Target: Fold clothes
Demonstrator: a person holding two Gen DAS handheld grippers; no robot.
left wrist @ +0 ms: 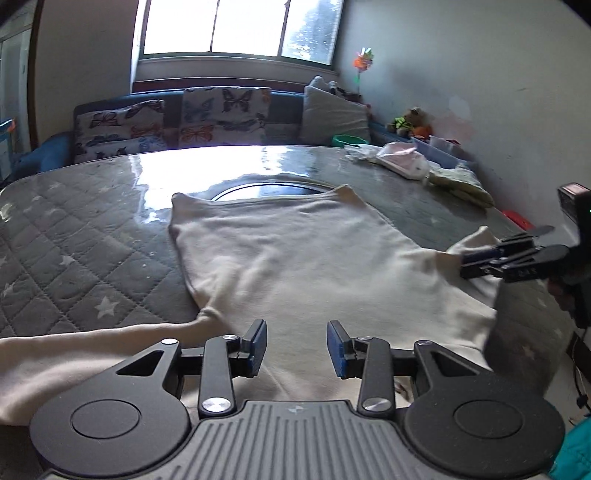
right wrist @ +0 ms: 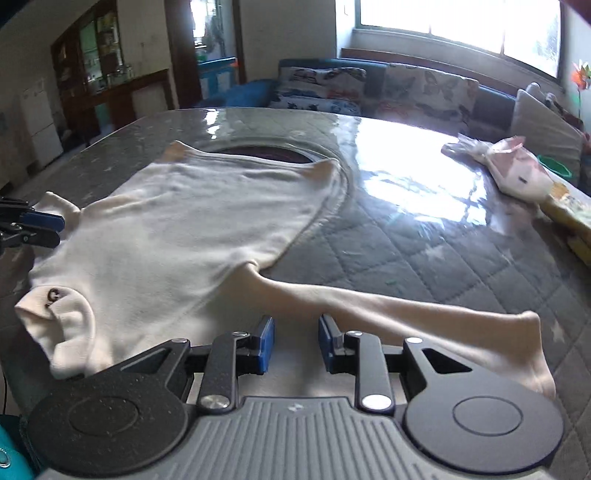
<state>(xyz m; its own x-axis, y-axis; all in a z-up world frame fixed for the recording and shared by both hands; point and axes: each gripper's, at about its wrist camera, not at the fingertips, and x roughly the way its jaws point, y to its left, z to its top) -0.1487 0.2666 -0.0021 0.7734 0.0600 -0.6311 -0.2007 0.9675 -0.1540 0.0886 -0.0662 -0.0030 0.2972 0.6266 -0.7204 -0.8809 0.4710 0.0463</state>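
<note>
A cream garment lies flat on the quilted table, one sleeve extended. Left gripper: jaws parted, empty, above the cloth. Right gripper: jaws parted, empty. Garment's near edge is hidden behind both grippers.

Ahead of the tongs lies a grey quilted table cover stitched with white stars, under a clear glossy sheet, and well beyond the tips a dark round opening shows in the tabletop. Farther off, past the table's far edge, a blue sofa carries butterfly-print cushions and a plain grey cushion beneath a bright window. Off to the right of the tongs sit a pink and white bundle, a yellowish cloth, a green bowl, a small plush toy and a colourful pinwheel against the wall.
</note>
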